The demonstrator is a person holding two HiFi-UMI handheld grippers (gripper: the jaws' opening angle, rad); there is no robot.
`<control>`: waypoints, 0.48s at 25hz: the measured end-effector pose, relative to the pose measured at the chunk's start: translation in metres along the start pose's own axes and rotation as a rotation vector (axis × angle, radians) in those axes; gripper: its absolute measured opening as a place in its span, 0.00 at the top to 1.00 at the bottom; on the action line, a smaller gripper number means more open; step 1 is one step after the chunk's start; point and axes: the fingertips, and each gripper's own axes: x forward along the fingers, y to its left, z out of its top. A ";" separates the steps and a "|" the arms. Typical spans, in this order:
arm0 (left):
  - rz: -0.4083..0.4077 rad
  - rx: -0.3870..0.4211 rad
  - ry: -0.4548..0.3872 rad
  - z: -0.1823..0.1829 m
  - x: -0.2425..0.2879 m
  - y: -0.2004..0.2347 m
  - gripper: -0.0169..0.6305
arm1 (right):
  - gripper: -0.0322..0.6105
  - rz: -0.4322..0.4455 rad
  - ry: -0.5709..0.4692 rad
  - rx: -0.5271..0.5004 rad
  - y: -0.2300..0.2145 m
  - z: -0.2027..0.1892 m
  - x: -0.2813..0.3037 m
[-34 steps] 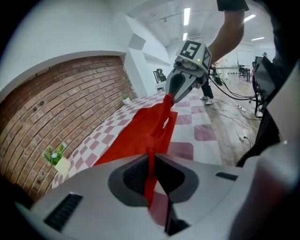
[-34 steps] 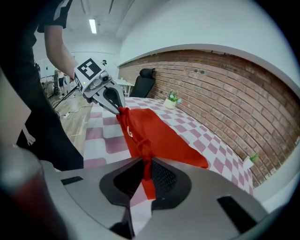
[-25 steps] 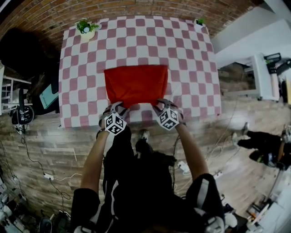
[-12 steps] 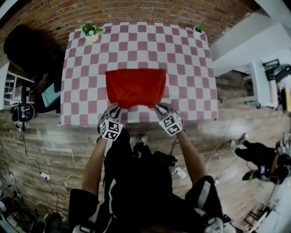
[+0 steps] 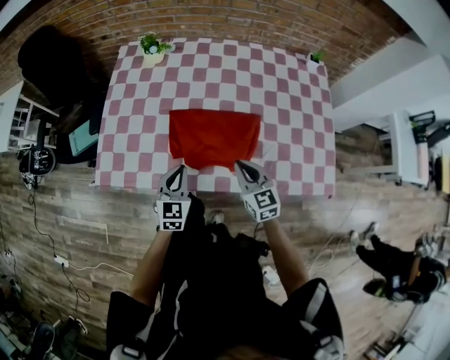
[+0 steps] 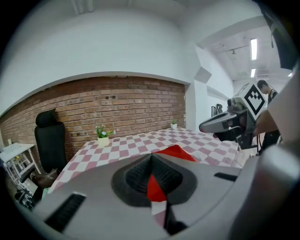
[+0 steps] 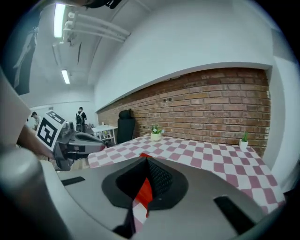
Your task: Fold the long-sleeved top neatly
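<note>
Two claws, the left claw [image 5: 177,170] and the right claw [image 5: 242,166], hang in the air side by side in front of the person. They are just over the near edge of the tabletop [image 5: 295,105]. Both point out across it and a little down.

The left claw is closed, tip to tip, and its two halves have just been closing. Nothing is pinched in it. Through the small slit behind its tips you can see a bit of red and a bit of the checked cloth [image 5: 133,140]. The right claw is the same. It is closed, it has just been closing, and it holds nothing. Only a strip of red shows through its slit.

Just past the claw tips lies the long-sleeved top [image 5: 214,137]. It is red and folded into a wide block. It lies flat on the pink and white checked cloth, in the near half of the tabletop, about in the middle from side to side. Its near edge is a bit wavy.

Farther off, a small white pot [image 5: 152,58] with a green plant stands at the far left corner. A tiny plant [image 5: 316,56] stands at the far right corner. Behind the tabletop is a brick wall [image 5: 232,17]. A black chair [image 5: 49,60] stands off to the far left.
</note>
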 end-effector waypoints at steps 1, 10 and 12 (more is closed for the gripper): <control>0.002 -0.004 0.001 0.001 0.002 0.003 0.97 | 0.94 0.004 0.003 -0.010 0.000 0.005 0.005; 0.014 -0.103 0.051 -0.006 0.043 0.051 0.97 | 0.94 0.042 0.063 -0.117 -0.020 0.057 0.083; -0.006 -0.139 0.068 -0.008 0.053 0.058 0.97 | 0.94 0.059 0.079 -0.136 -0.024 0.069 0.101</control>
